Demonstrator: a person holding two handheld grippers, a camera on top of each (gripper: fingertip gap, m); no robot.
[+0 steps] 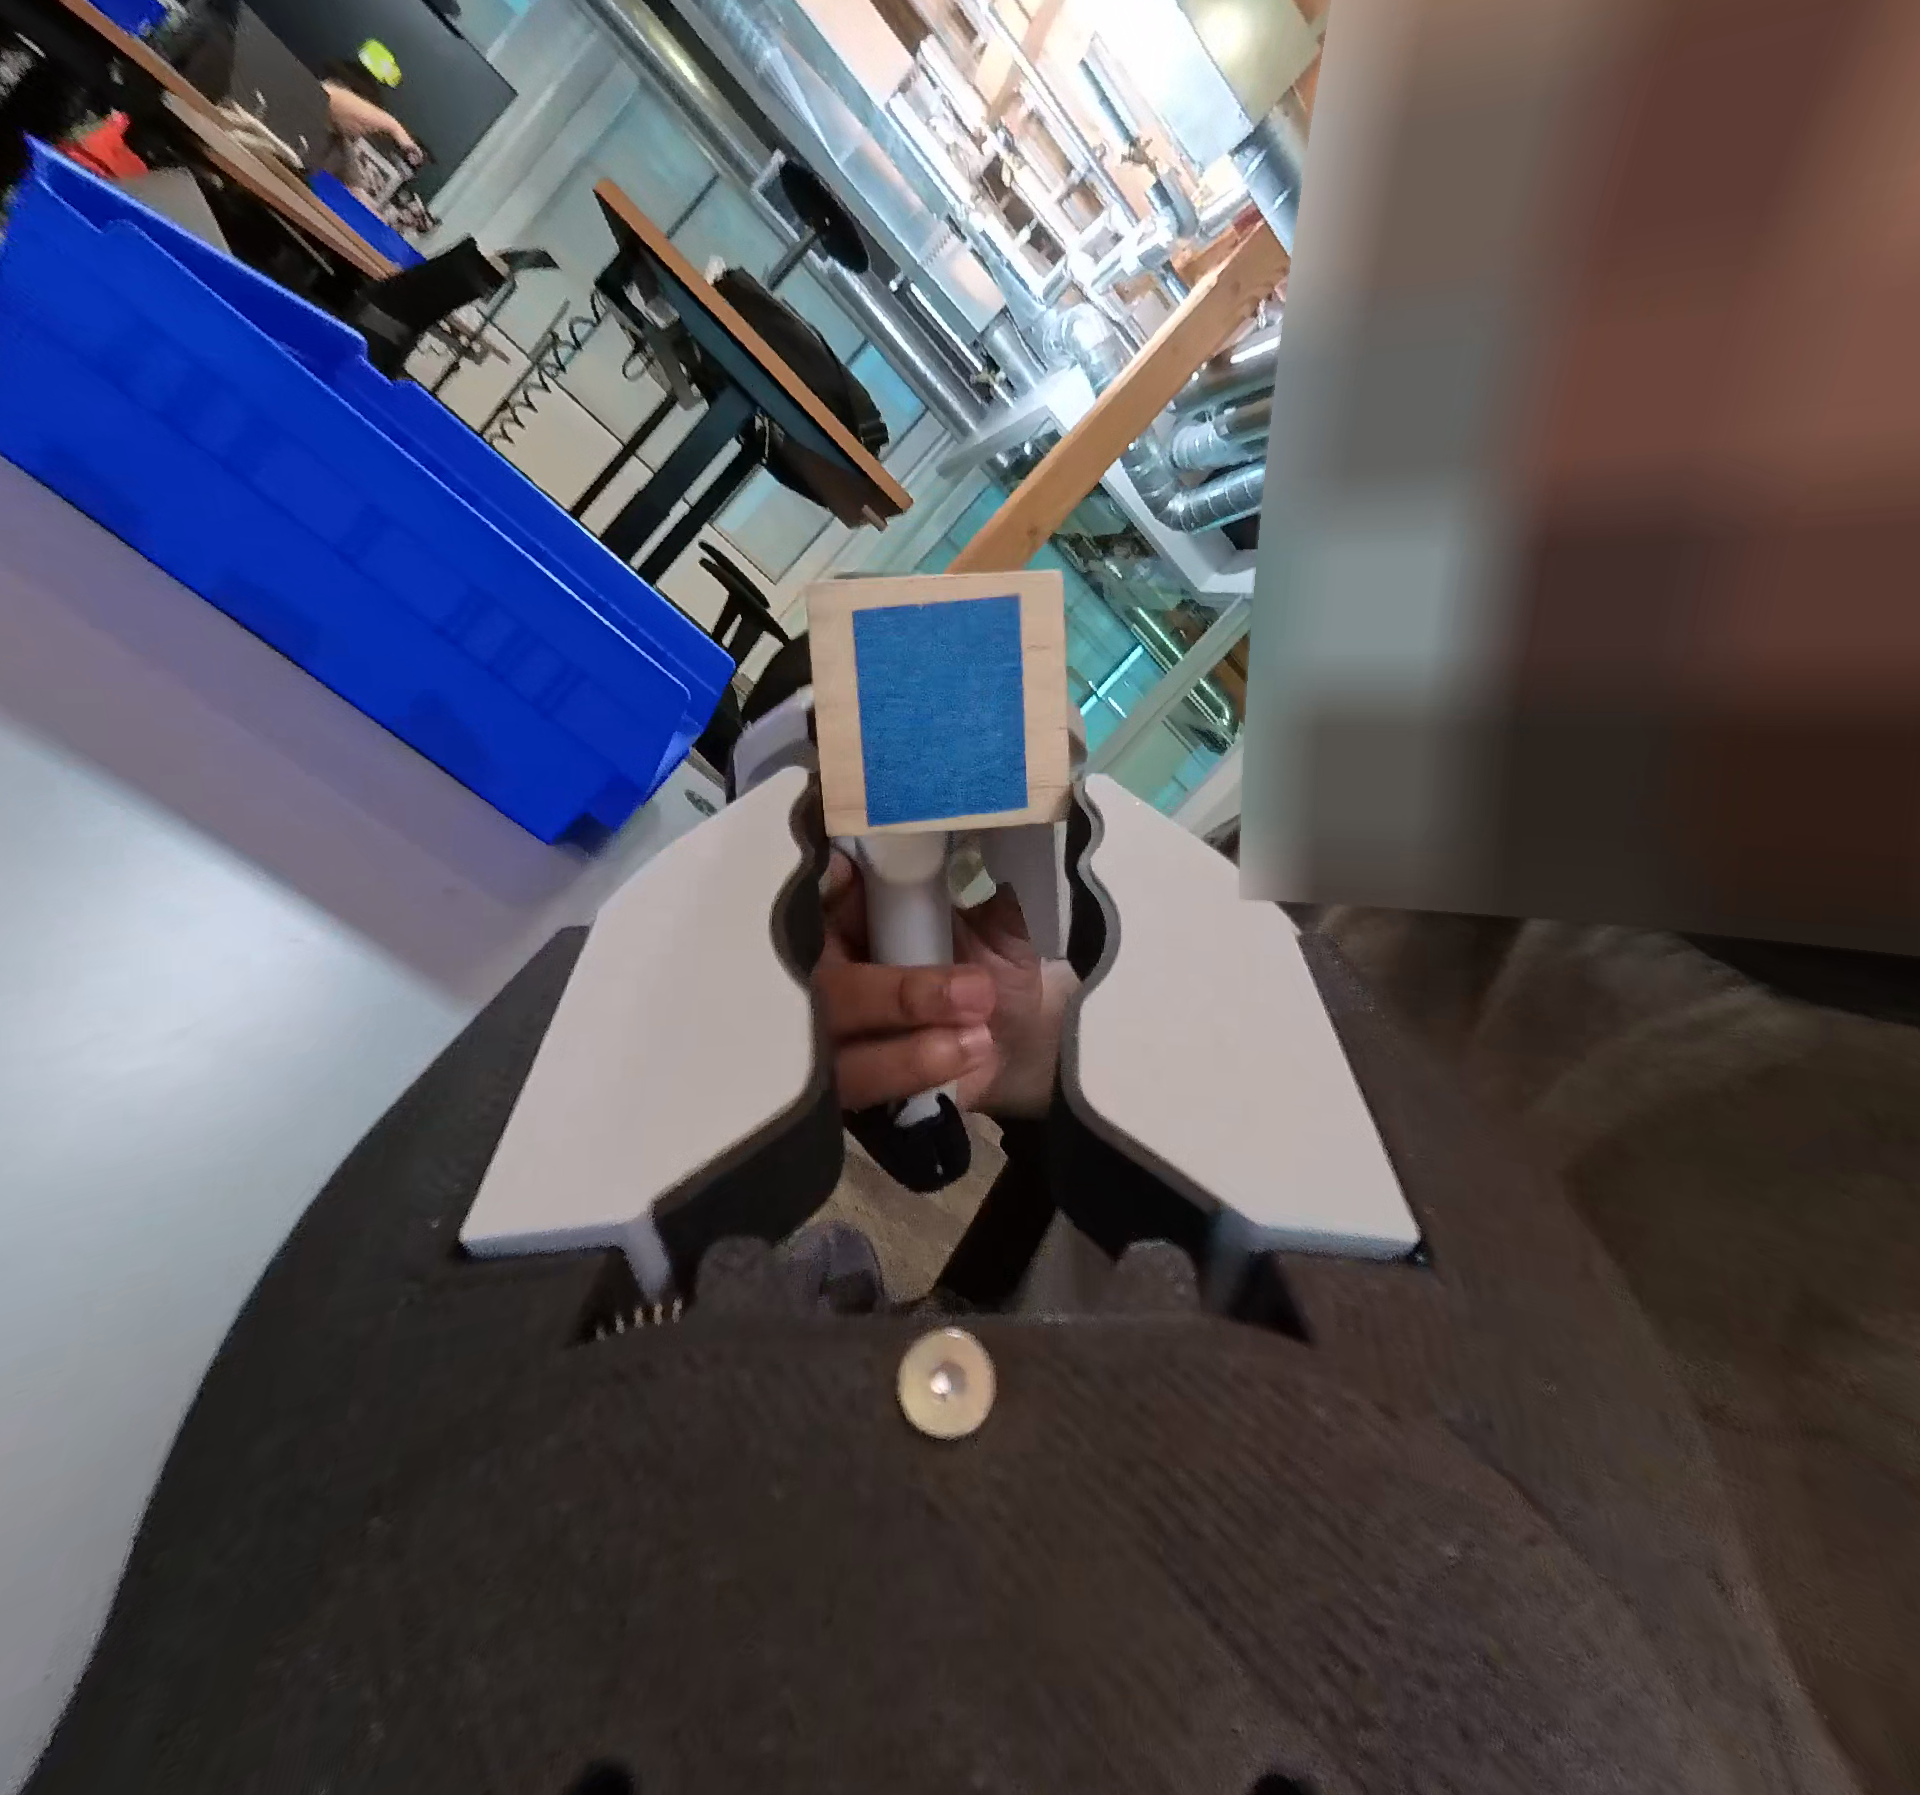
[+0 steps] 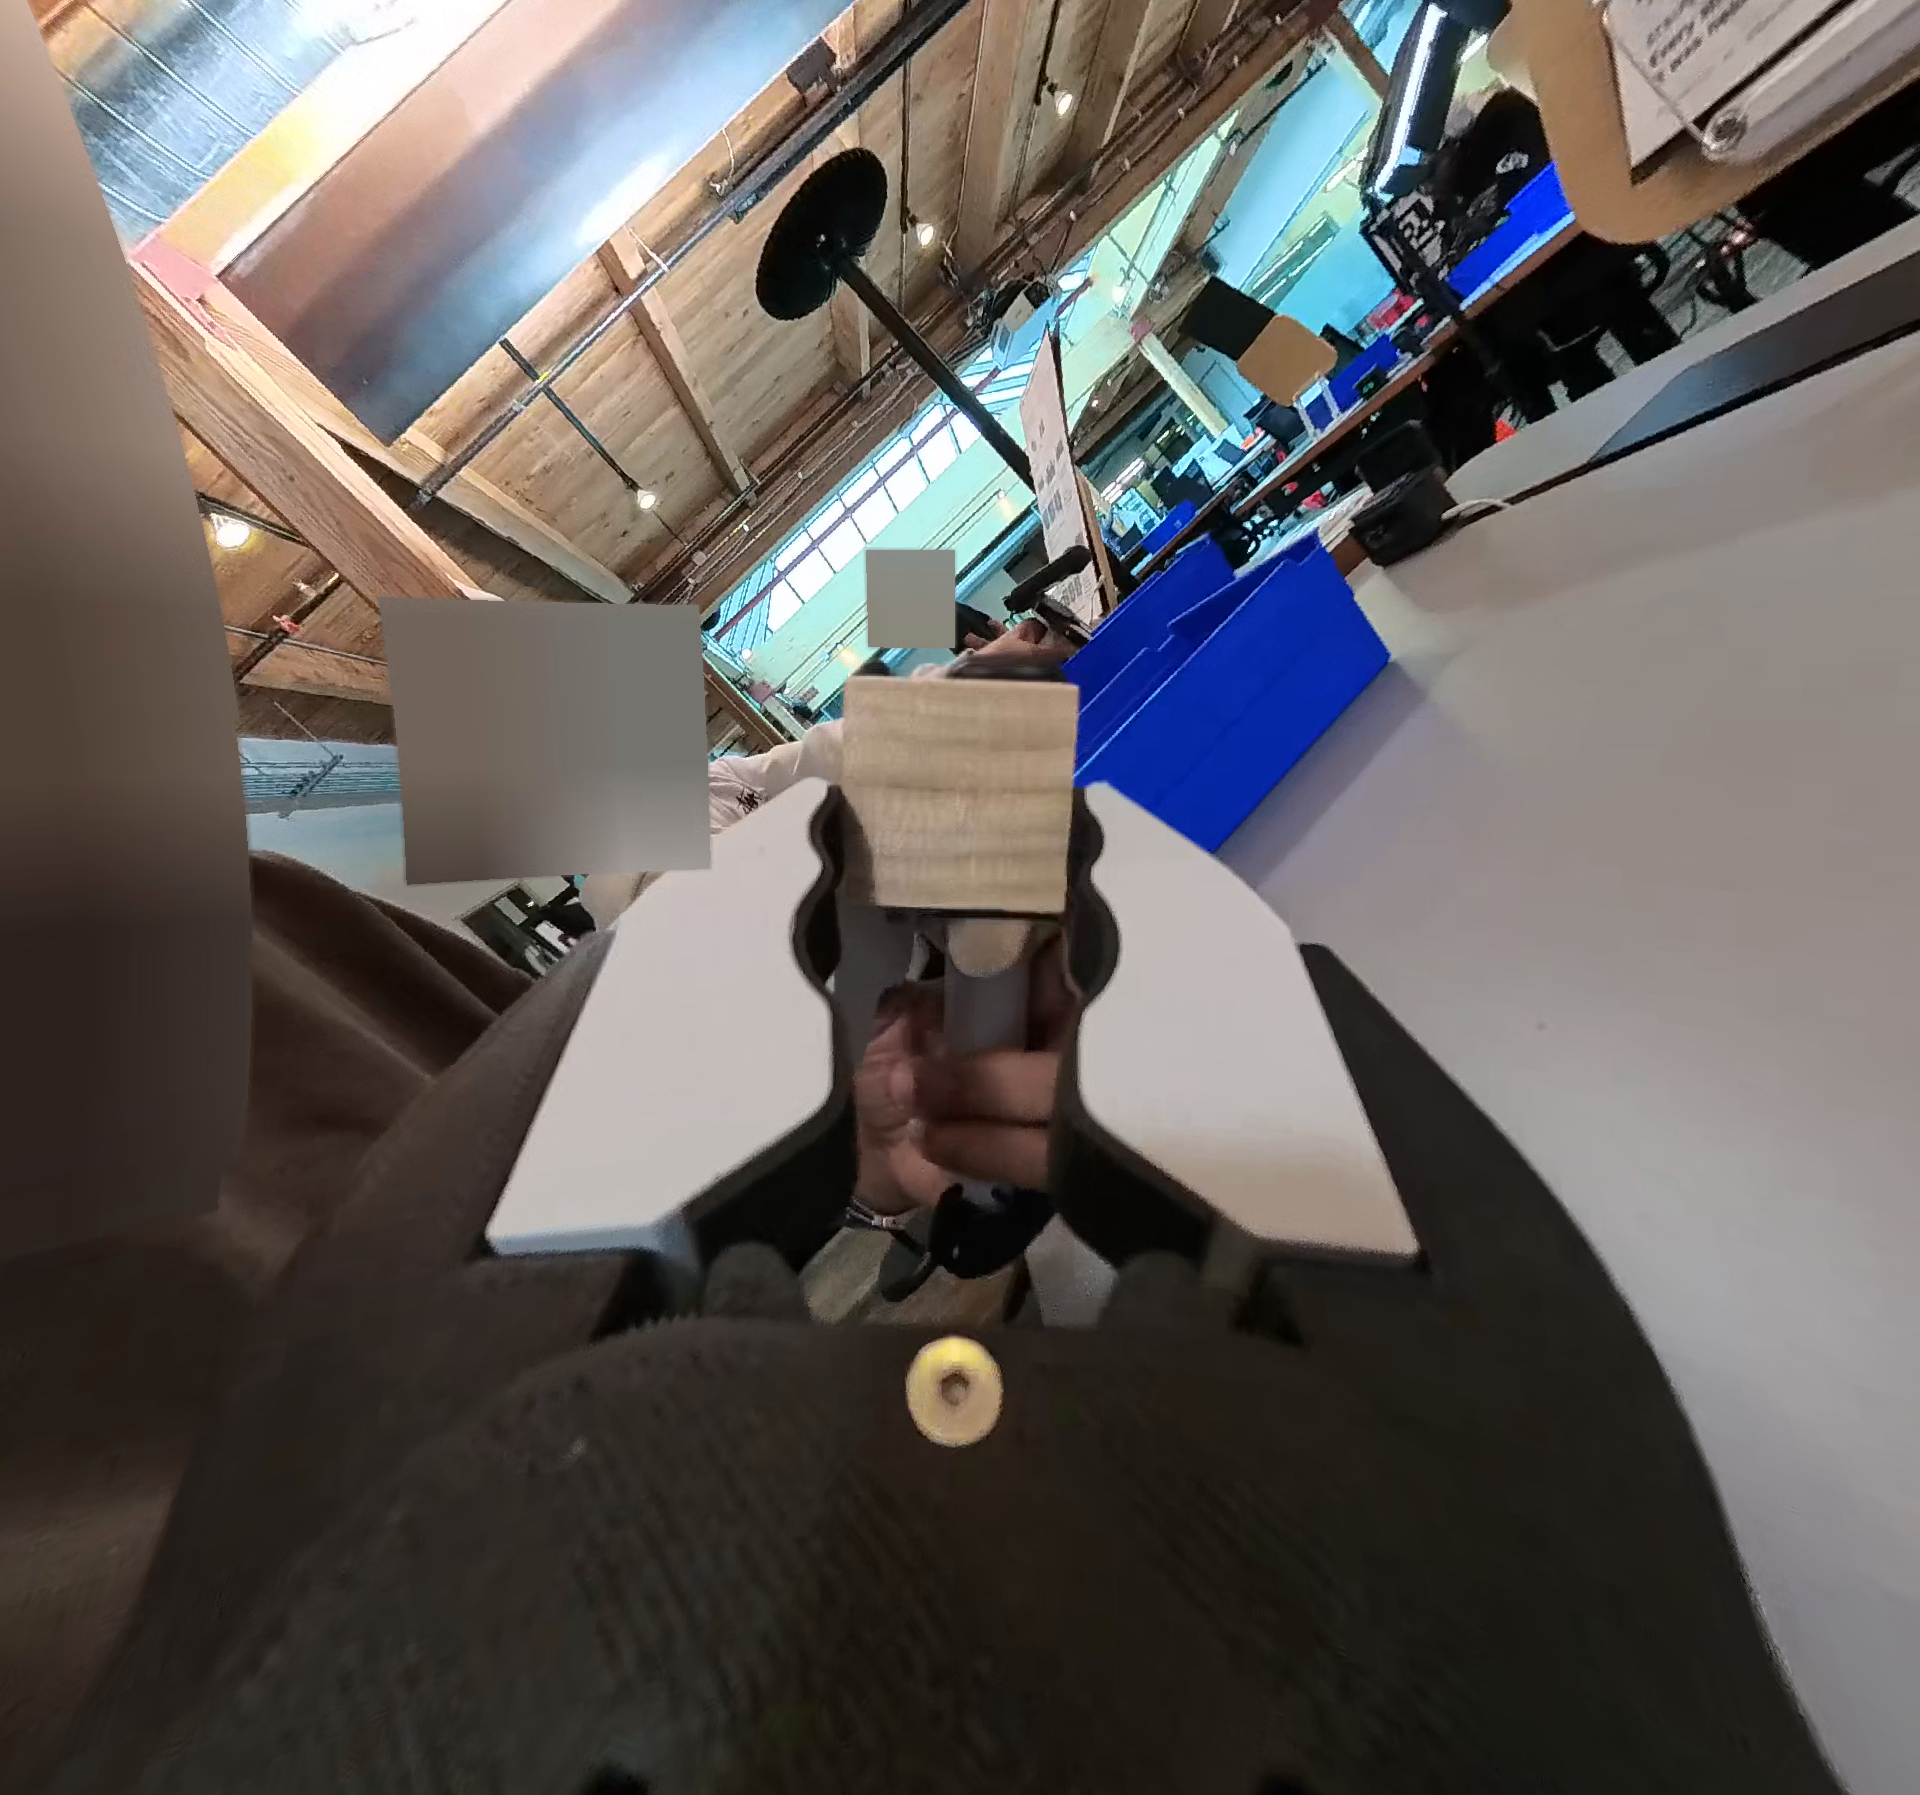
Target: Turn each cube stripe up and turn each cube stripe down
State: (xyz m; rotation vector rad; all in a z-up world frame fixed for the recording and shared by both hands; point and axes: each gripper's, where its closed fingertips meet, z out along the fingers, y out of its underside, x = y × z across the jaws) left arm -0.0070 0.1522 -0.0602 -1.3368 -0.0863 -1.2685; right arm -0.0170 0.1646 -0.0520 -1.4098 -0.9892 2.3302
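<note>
One wooden cube (image 1: 940,706) is up in the air between my two grippers, which face each other. In the left wrist view its blue stripe face points at the camera. In the right wrist view the same cube (image 2: 961,789) shows a plain wood face. My left gripper (image 1: 940,795) has its fingertips closed on the cube's sides. My right gripper (image 2: 956,815) also has its fingertips against the cube's sides. Each view shows the other gripper's grey fingers and the hand holding it behind the cube. No other cube is in view.
A white table (image 1: 156,914) lies below, with a blue bin (image 1: 312,519) on it. The right wrist view shows the table (image 2: 1610,914), blue bins (image 2: 1226,706) and a small black device (image 2: 1397,498). A person's brown garment (image 1: 1662,1226) is close by.
</note>
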